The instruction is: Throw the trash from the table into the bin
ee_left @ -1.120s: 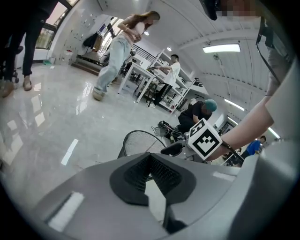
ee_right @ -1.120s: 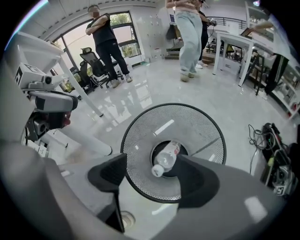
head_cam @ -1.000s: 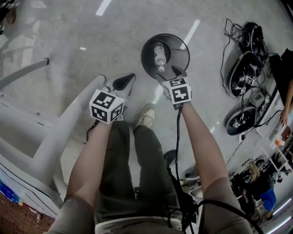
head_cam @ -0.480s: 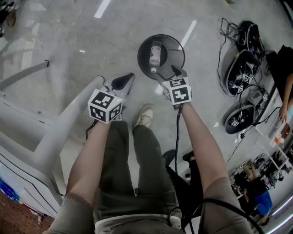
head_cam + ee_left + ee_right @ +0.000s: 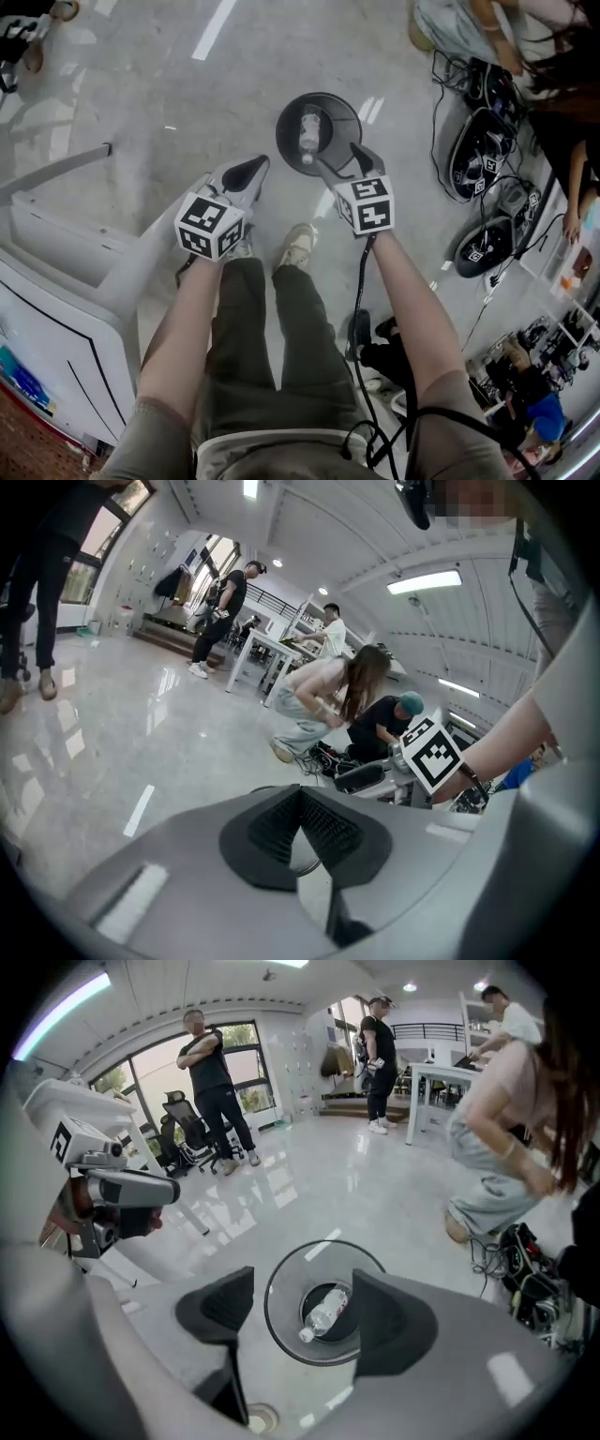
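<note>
Left tool (image 5: 246,173): left of centre in the head view, above the grey floor (image 5: 141,84). In its own view (image 5: 300,799) the ribbed pads meet at the tips. Nothing is caught between them.
Right tool (image 5: 339,161): just right of centre in the head view, at the lower right edge of the bin. In its own view (image 5: 302,1312) the jaws stand wide apart with nothing gripped, and the bin shows in the gap, well below.
Bin (image 5: 339,117): round and dark, on the floor, upper centre of the head view. Its rim (image 5: 281,1283) sits framed between the right tool's jaws.
Bottle (image 5: 308,131): clear plastic, lying on its side at the bottom of the bin. The cap end (image 5: 328,1314) points to the lower left in the right gripper view.
Bench (image 5: 56,272): white, at the lower left edge of the head view, well apart from the bin.
Gear (image 5: 483,159): dark cases and cables on the floor at the right edge.
</note>
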Demonstrator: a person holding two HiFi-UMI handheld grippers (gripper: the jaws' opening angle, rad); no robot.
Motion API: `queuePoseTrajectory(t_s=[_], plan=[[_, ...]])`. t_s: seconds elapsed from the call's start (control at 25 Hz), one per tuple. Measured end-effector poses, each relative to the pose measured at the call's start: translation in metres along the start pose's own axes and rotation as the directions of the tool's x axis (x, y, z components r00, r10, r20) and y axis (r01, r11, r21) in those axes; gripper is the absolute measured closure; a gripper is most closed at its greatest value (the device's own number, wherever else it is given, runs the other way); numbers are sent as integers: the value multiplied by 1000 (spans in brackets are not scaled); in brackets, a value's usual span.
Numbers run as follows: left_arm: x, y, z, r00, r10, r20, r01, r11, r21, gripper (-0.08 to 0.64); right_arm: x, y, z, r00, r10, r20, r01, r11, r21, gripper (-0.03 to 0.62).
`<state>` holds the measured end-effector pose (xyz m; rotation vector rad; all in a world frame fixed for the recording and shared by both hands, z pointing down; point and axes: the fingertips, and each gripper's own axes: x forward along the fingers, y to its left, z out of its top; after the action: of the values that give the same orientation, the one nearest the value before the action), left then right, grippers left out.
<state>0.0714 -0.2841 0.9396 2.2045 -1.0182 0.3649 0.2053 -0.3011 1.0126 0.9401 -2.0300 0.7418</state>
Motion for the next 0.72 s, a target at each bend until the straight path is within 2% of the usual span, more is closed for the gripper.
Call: queuePoseTrajectory(t_s=[0.28, 0.56, 0.72], plan=[[-31, -41, 79, 995, -36, 93, 30, 997, 71, 561, -83, 18, 76, 983, -12, 183, 11, 1000, 7, 270], [-70, -87, 165, 978, -77, 195, 54, 992, 118, 560, -176, 34, 147, 940, -27, 339, 23, 1000, 14, 279], [-101, -117, 213, 958, -115, 262, 72, 983, 167, 561, -229, 50, 176, 911, -33, 412, 38, 999, -4, 279]])
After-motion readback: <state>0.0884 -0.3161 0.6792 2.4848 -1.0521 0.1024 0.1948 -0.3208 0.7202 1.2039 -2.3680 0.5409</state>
